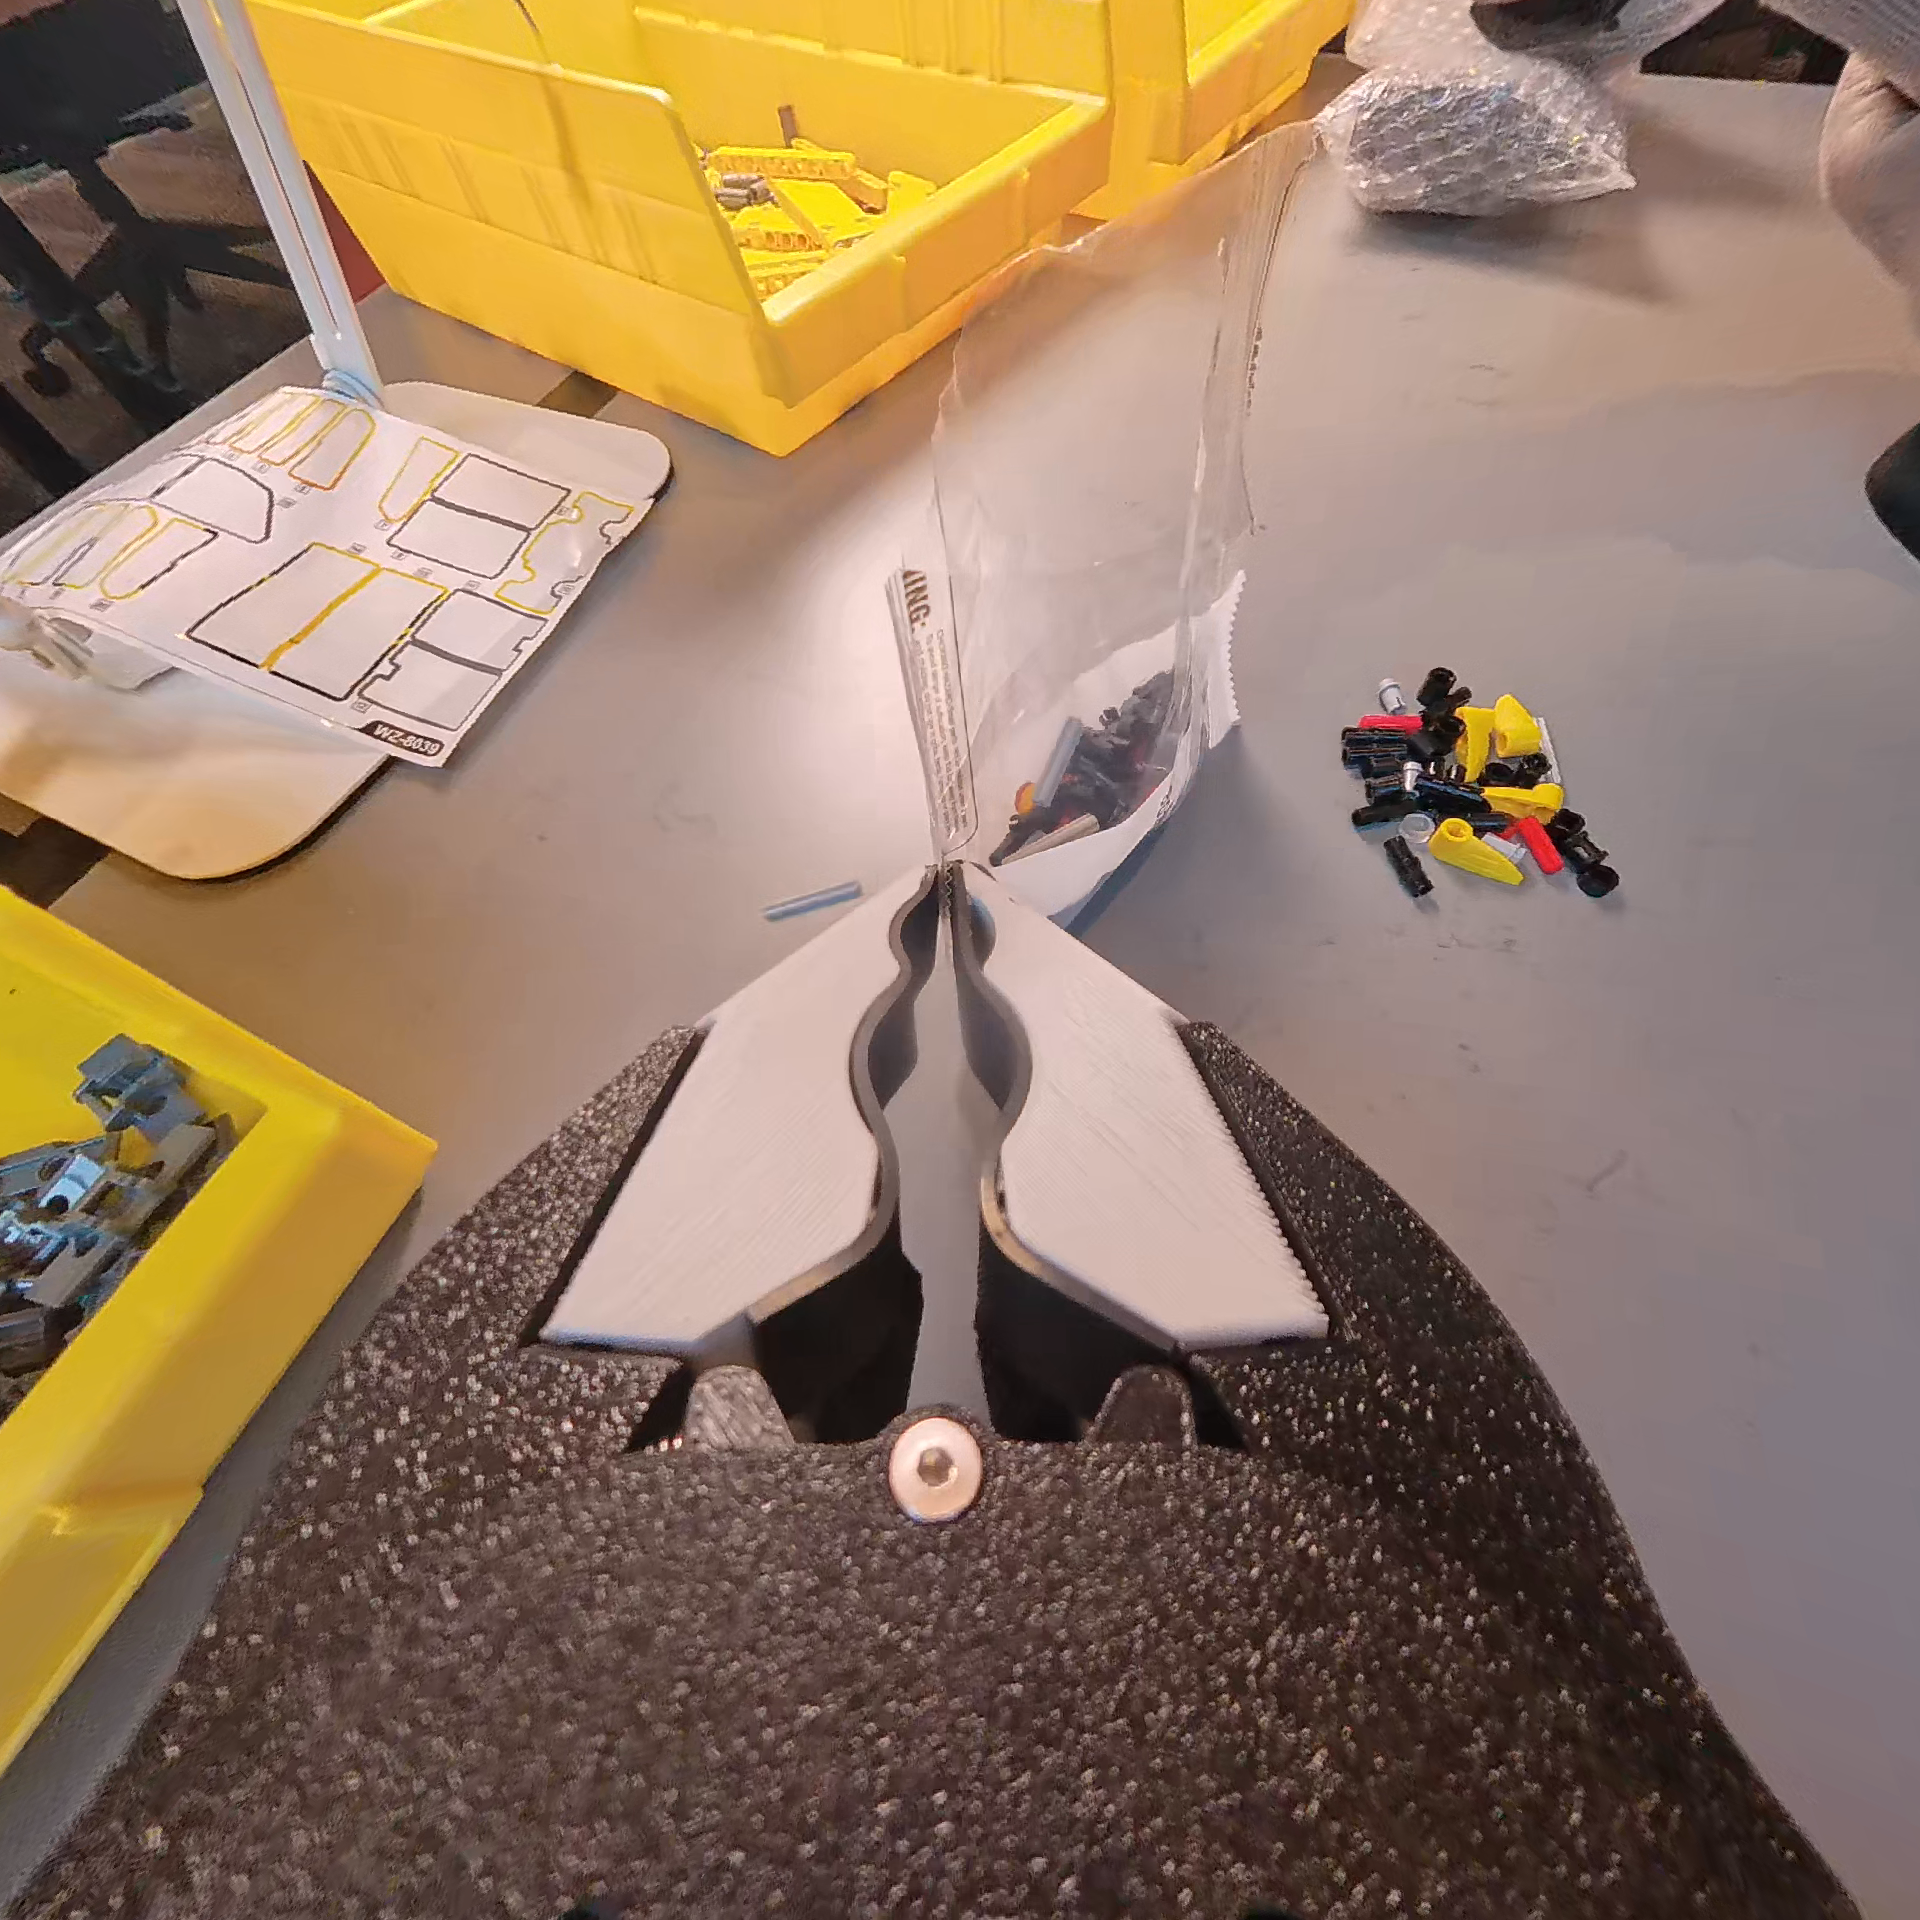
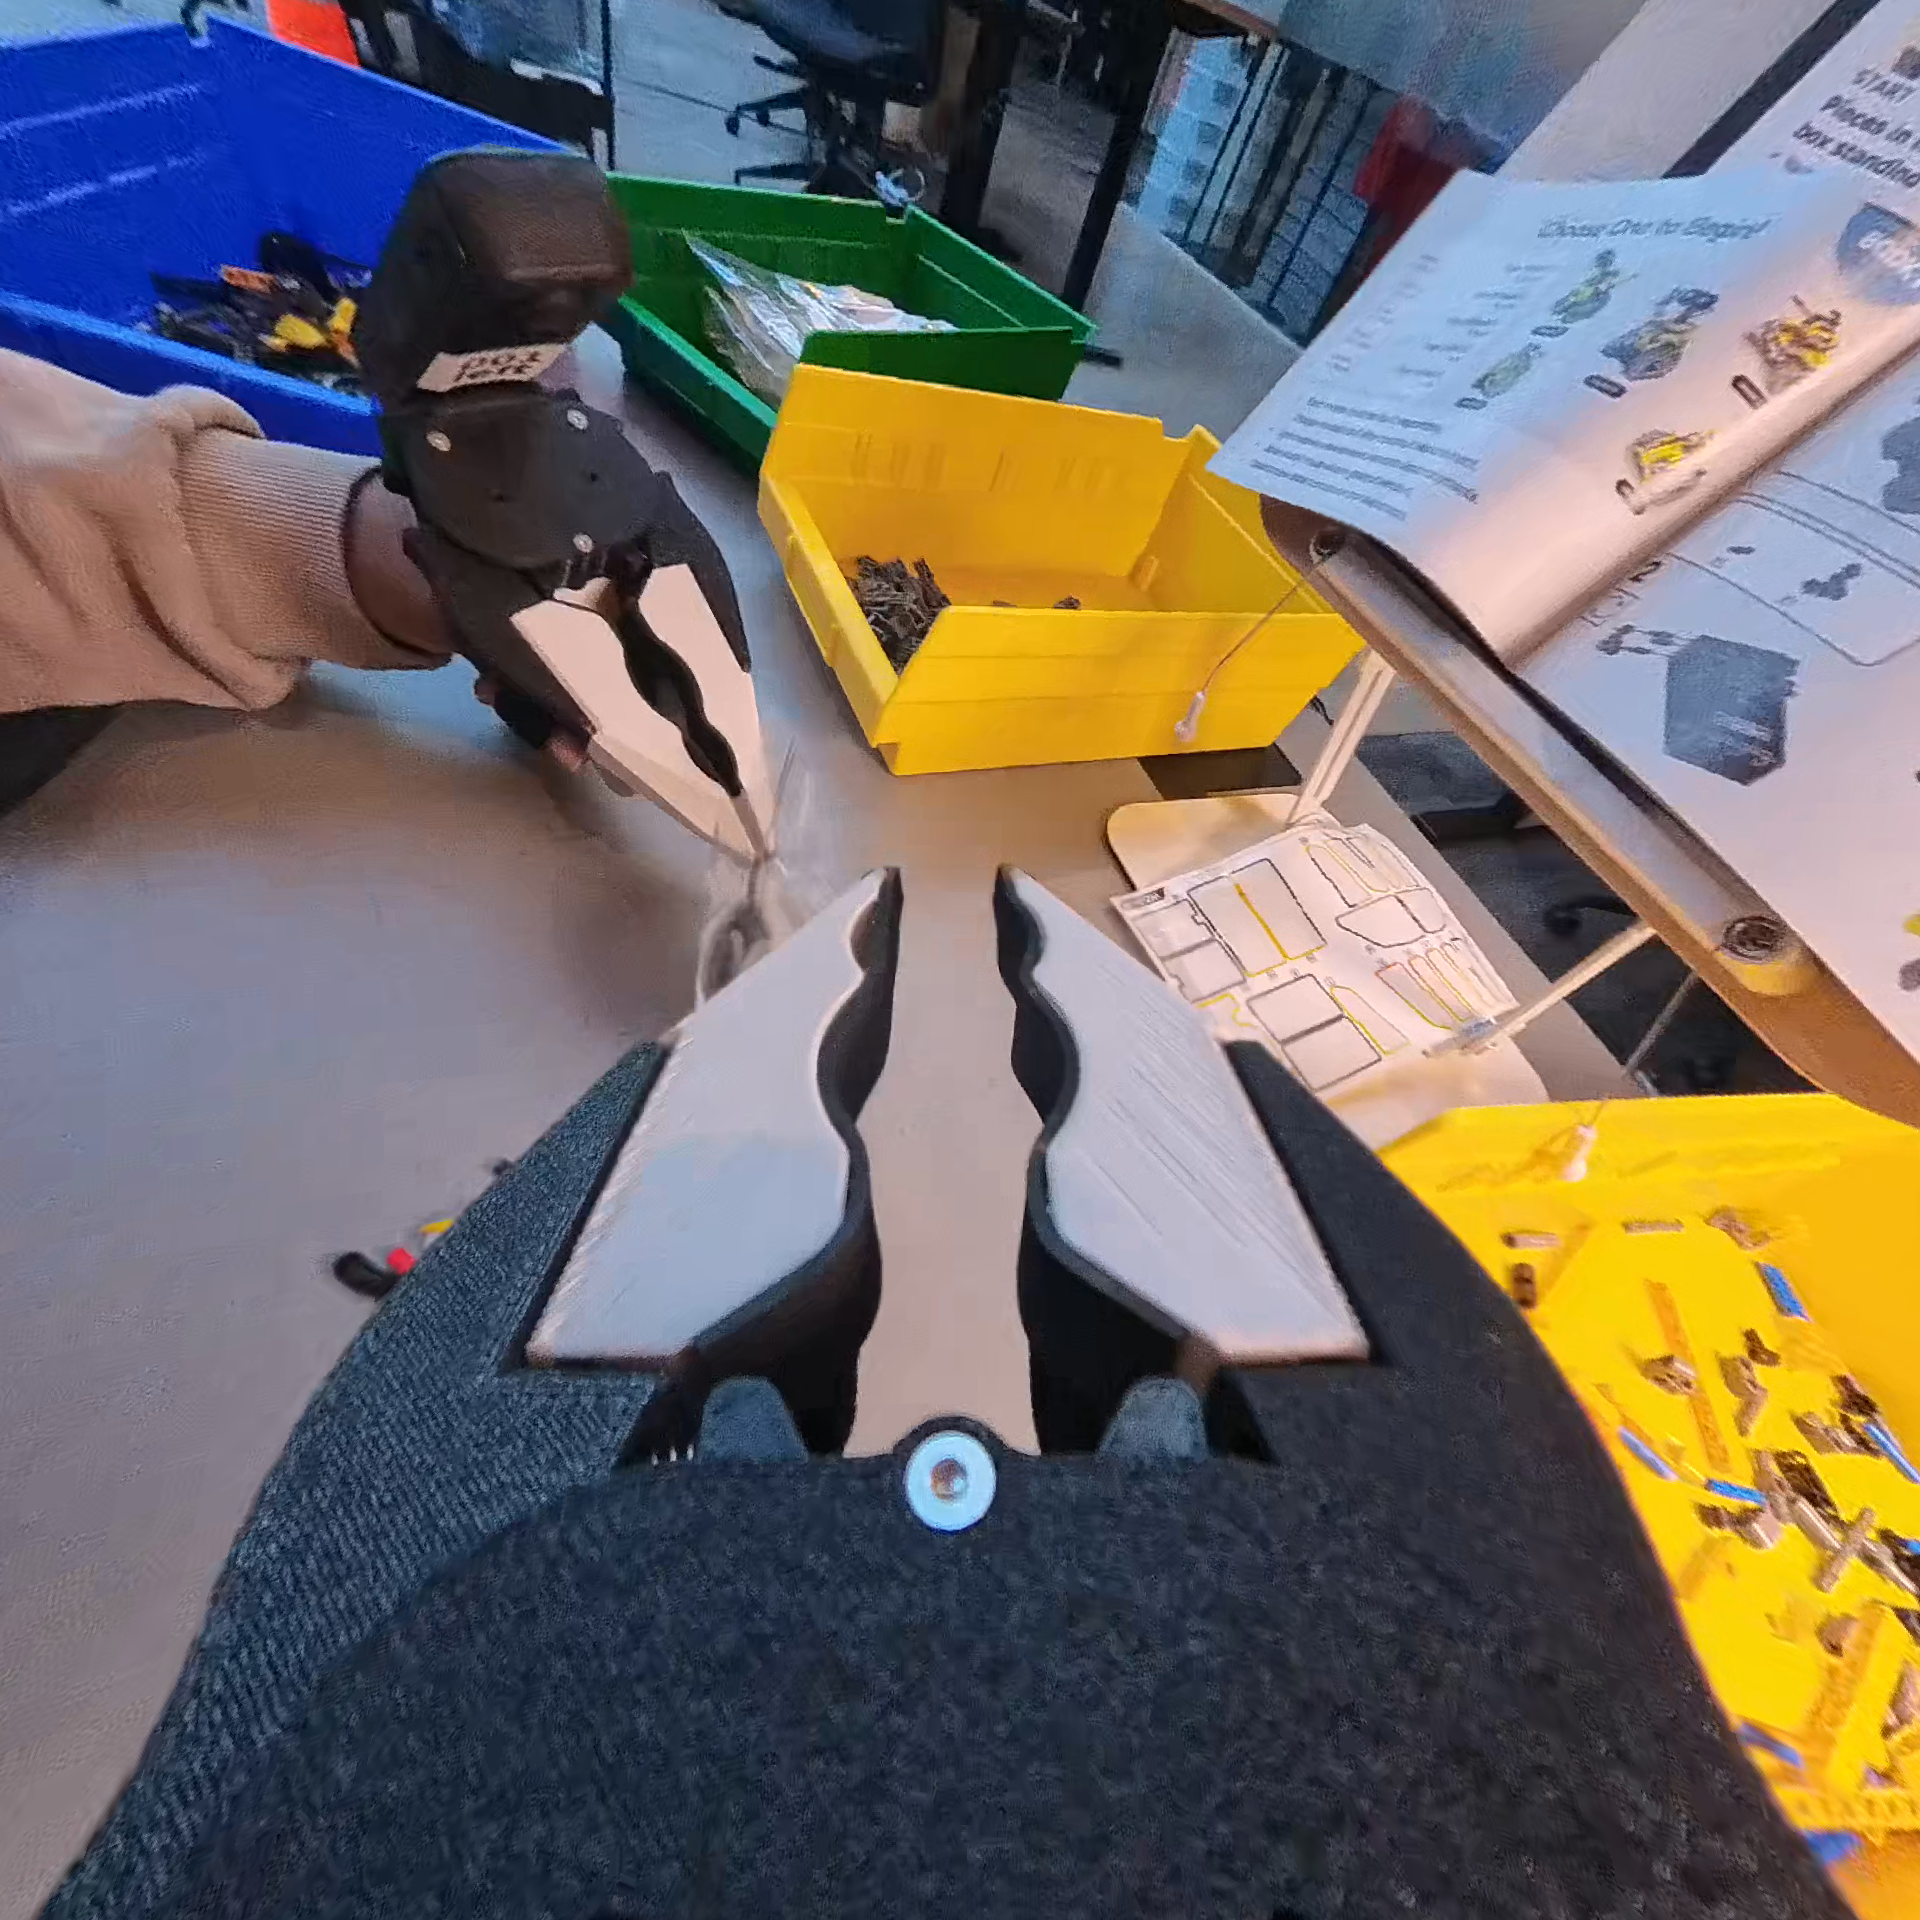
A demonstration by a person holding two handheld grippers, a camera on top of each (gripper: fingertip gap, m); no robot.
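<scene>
My left gripper (image 1: 948, 878) is shut on the lower corner of a clear plastic bag (image 1: 1091, 540) that stands up from the grey table, with small dark parts (image 1: 1101, 758) in its bottom. A loose pile of small black, yellow and red parts (image 1: 1475, 795) lies to the bag's right. A thin blue pin (image 1: 812, 902) lies left of the fingertips. My right gripper (image 2: 945, 883) is open and empty above the table. In the right wrist view the left gripper (image 2: 753, 831) shows farther off, pinching the bag (image 2: 758, 894).
Yellow bins stand around: at the back (image 1: 727, 208), front left with grey parts (image 1: 156, 1195), one with dark parts (image 2: 1039, 582), one at right (image 2: 1662, 1351). A green bin (image 2: 852, 281), a blue bin (image 2: 156, 208), a sticker sheet (image 1: 312, 561) and a booklet on a stand (image 2: 1610, 395) are nearby. One gripper's finger ends stand about 15 centimeters off the other's.
</scene>
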